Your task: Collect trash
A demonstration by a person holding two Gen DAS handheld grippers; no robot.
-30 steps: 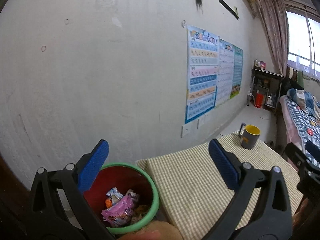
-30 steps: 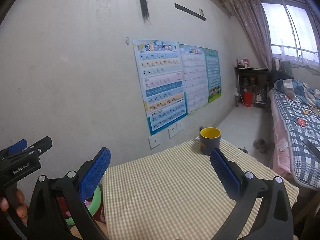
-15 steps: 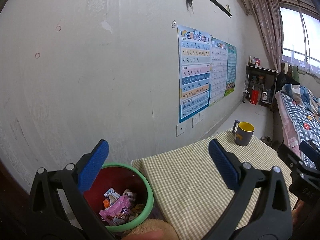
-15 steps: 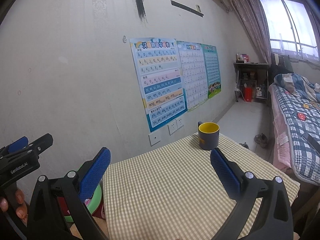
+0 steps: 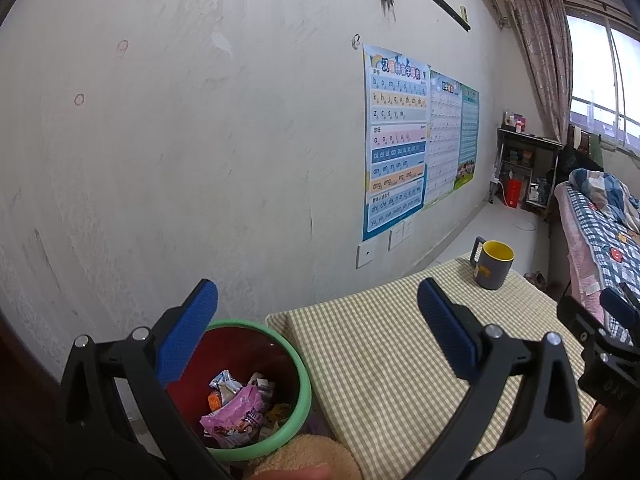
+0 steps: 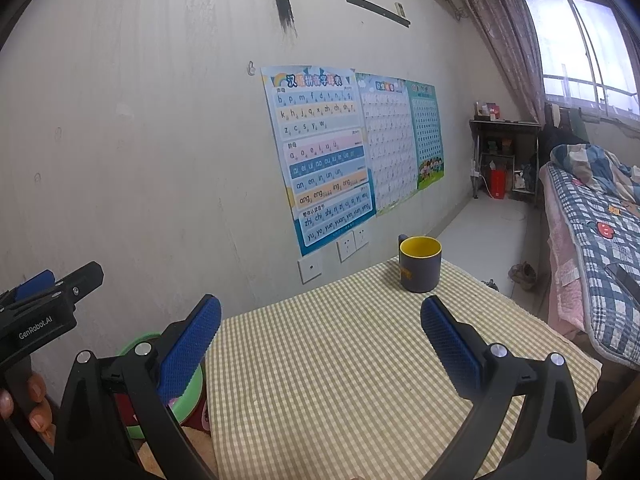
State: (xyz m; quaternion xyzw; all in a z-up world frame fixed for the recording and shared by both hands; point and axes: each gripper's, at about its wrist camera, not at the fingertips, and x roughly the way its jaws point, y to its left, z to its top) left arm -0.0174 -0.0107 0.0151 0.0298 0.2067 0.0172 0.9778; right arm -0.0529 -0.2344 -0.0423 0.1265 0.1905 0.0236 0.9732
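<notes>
We hold two grippers above a small table covered in a yellow-green checked cloth. The left gripper has its blue fingers spread wide apart with nothing between them; the right gripper is the same, wide apart and empty.

A red bin with a green rim stands on the floor just beside the table's left edge. Inside it lie the wrappers, a pink packet on top of smaller scraps. On the table's far side stands a grey mug with a yellow inside. We see no loose trash anywhere on the cloth.

We judge the collecting is done or nearly so. To finish well, we should sweep both cameras slowly over the table's edges and the floor beside it for stray pieces, keep the fingers apart, and stay well clear of the mug.
</notes>
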